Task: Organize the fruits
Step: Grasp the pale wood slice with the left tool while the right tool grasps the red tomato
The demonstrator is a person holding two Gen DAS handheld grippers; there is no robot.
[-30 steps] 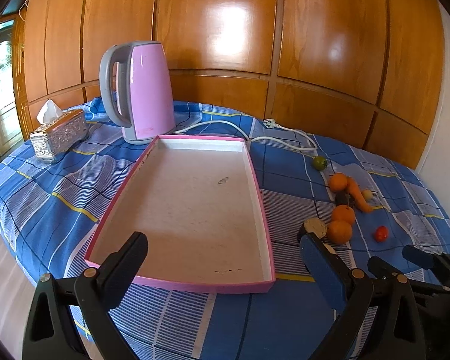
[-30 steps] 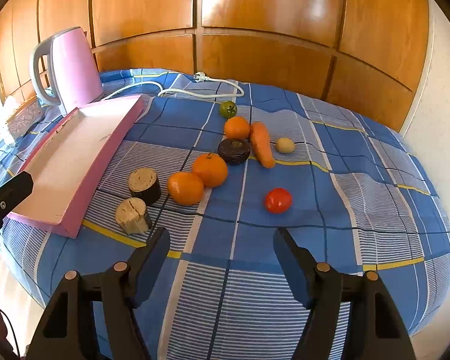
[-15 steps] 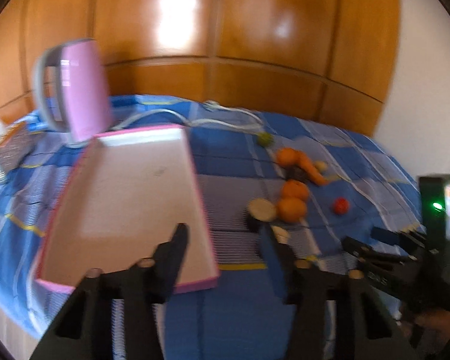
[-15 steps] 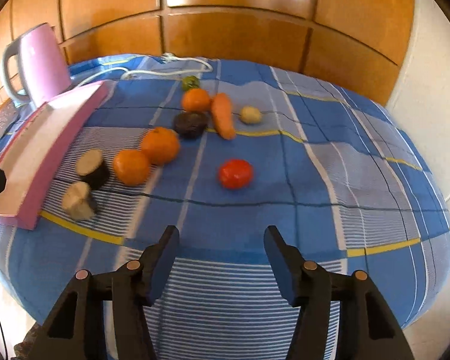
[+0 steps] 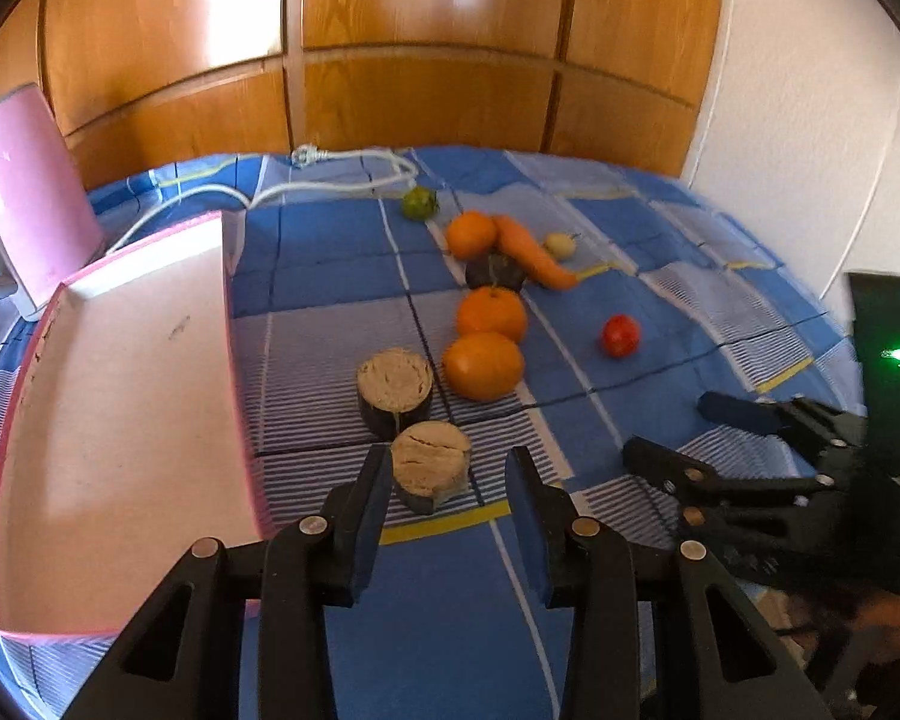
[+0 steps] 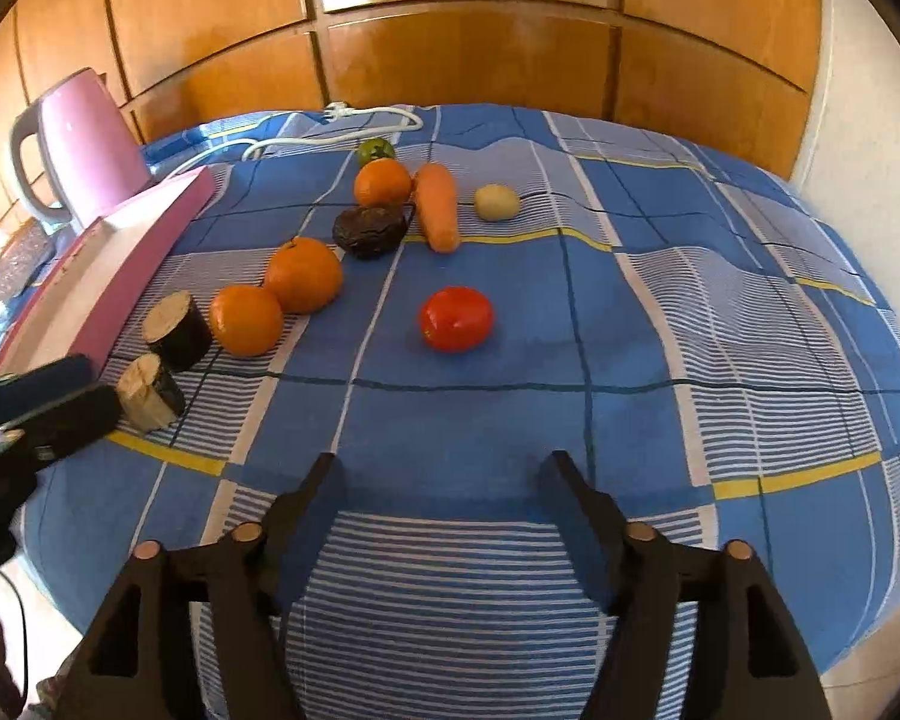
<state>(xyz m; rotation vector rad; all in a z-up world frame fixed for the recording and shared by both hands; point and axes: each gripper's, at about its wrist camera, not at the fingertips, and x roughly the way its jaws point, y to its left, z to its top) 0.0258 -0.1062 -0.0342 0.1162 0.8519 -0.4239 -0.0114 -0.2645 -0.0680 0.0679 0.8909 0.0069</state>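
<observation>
Tan-topped wood stump, near one (image 5: 429, 465), sits dead ahead of the left gripper (image 5: 447, 480), at 12 o'clock off the fingers (image 5: 371, 501) and partly between the tips; left jaws have just been closing, now narrowed round it, but a clear gap shows on its right side, so not pinching yet, nothing held. Stump stands upright, cut face up, axis vertical, so the fingers straddle its round flank. Second stump (image 5: 395, 387) is just beyond at 11 o'clock, touching or nearly, can't tell. Nearest orange (image 5: 483, 365) lies at 1 o'clock past the stumps, another orange (image 5: 491, 313) behind it, pink tray (image 5: 120, 396) alongside at 9 o'clock on the blue checked cloth (image 5: 330, 252). Right gripper (image 6: 444, 483) has just reopened, spread wide and empty, red tomato (image 6: 456, 318) at its 12 o'clock, well apart. Judgement: left is nearer the stump and oranges, right is nearer the tomato; next left move needs a little more reach forward before squeezing, else the tips clip only the near edge
</observation>
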